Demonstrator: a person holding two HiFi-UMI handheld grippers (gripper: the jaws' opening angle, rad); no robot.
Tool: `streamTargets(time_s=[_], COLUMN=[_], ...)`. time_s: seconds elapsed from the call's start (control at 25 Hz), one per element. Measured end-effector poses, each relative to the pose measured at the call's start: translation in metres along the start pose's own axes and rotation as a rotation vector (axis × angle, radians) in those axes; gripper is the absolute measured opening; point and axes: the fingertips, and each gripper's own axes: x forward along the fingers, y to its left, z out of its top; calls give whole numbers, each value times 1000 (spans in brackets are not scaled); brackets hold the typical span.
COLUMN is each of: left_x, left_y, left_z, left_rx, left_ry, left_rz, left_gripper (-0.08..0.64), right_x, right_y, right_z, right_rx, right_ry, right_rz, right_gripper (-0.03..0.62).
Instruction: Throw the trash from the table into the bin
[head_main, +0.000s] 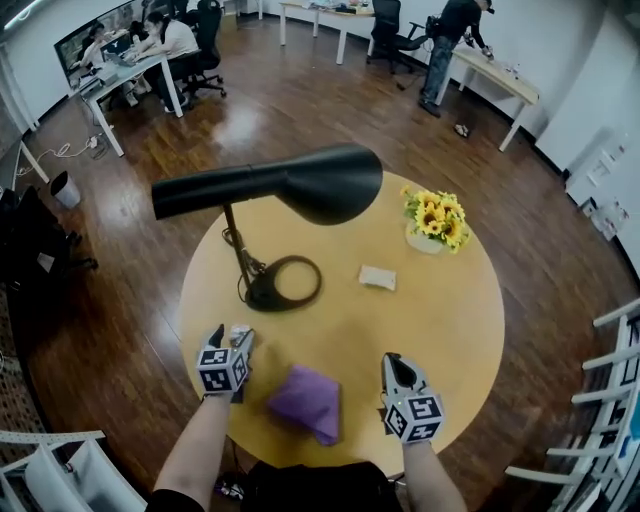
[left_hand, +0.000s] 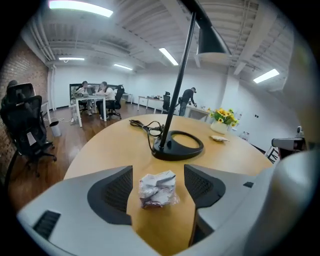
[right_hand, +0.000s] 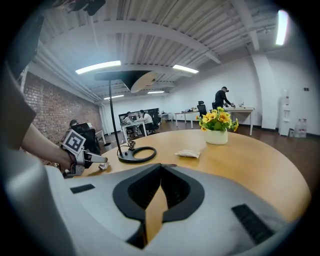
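A crumpled white wrapper (left_hand: 157, 189) lies on the round wooden table (head_main: 440, 330), between the spread jaws of my left gripper (left_hand: 158, 172); the pads stand clear of it on both sides. From the head view this gripper (head_main: 232, 336) is near the table's front left, beside the lamp base, with the wrapper (head_main: 240, 332) at its tips. A second piece, a flat white packet (head_main: 378, 277), rests mid-table, also seen as the packet (right_hand: 188, 153). My right gripper (head_main: 392, 360) hovers at the front right, shut and empty (right_hand: 161, 169).
A black desk lamp (head_main: 285, 283) with cable stands left of centre. A vase of yellow flowers (head_main: 434, 222) sits at the back right. A purple bag (head_main: 306, 402) lies at the front edge between the grippers. A small bin (head_main: 65, 190) stands on the floor far left.
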Motion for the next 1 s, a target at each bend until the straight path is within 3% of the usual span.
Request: streamTargets(time_s=[0.2,0.36,0.6,1.0], left_x=[26,27,9,-62], left_y=[5,2,-6,-42], left_z=[-28,-31,-31,12], left_rx=[15,44,31,4], left_ry=[107,108,80,-95], left_rz=[12,6,6,107], left_gripper=[322,274,187,178], right_x=[-1,3,9,-16], right_y=[-12,-17,-15,-32], right_z=[-8,-9,-7,21], right_rx=[6,8,-12,-25], right_ry=[23,30,25,-68], right_rz=[-39,-39,11,145], right_gripper=[2,2,2,2])
